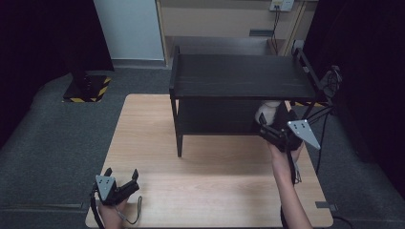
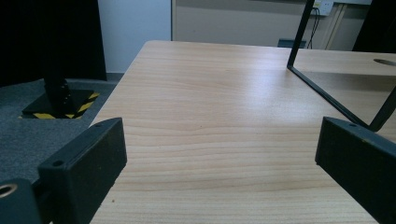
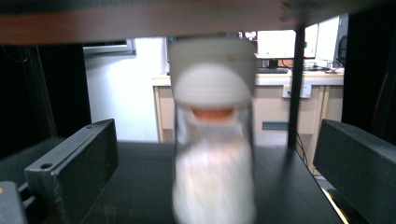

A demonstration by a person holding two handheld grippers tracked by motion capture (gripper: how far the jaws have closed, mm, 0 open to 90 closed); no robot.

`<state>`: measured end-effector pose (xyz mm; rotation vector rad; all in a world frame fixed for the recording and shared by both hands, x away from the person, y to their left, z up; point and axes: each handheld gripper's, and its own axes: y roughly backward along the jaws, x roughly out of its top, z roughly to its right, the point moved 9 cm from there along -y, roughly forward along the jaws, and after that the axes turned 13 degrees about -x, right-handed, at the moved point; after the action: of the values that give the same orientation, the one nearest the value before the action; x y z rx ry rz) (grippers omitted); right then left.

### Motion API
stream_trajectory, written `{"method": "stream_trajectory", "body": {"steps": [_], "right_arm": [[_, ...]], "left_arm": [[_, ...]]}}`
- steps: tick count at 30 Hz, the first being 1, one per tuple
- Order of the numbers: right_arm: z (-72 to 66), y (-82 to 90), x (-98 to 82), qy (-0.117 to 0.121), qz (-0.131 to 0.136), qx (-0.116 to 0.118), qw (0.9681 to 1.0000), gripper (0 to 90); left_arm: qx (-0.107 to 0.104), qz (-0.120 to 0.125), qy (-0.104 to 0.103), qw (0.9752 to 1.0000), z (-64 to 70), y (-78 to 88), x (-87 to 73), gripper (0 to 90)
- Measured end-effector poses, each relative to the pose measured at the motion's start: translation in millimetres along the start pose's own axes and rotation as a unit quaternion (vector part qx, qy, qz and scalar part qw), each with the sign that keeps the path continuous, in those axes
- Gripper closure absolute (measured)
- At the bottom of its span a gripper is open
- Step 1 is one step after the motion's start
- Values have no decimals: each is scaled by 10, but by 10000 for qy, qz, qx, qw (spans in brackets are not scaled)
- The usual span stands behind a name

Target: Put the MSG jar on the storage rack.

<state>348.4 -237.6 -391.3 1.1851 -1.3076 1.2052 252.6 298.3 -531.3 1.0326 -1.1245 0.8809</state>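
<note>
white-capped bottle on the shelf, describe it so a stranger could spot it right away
Find the black two-tier shelf standing on the wooden table. On its lower board, near the right end, a pale bottle stands upright between the open right tongs. Its white cap makes it the one light thing against the dark shelf.

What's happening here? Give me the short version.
A person works at a wooden table with a claw in each hand. The right claw reaches under the black shelf, jaws open either side of a white-capped jar standing on the lower board. The left claw rests open near the table's front edge, holding nothing.
</note>
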Motion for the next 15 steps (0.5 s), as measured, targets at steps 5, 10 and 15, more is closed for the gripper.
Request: {"method": "stream_trajectory", "body": {"steps": [5,10,15], "right_arm": [[178,273,-232,160,-98,-160,9997,5],[391,539,-530,294,-250,-416,9984,5],[574,757,-812,297,-507,-538,9968,5]], "left_arm": [[-12,-27,-34,10000,5,-1,1,12],[-19,-38,-42,10000,9,-4,1,12],[-14,-50,-54,10000,12,-5,2,12]]}}
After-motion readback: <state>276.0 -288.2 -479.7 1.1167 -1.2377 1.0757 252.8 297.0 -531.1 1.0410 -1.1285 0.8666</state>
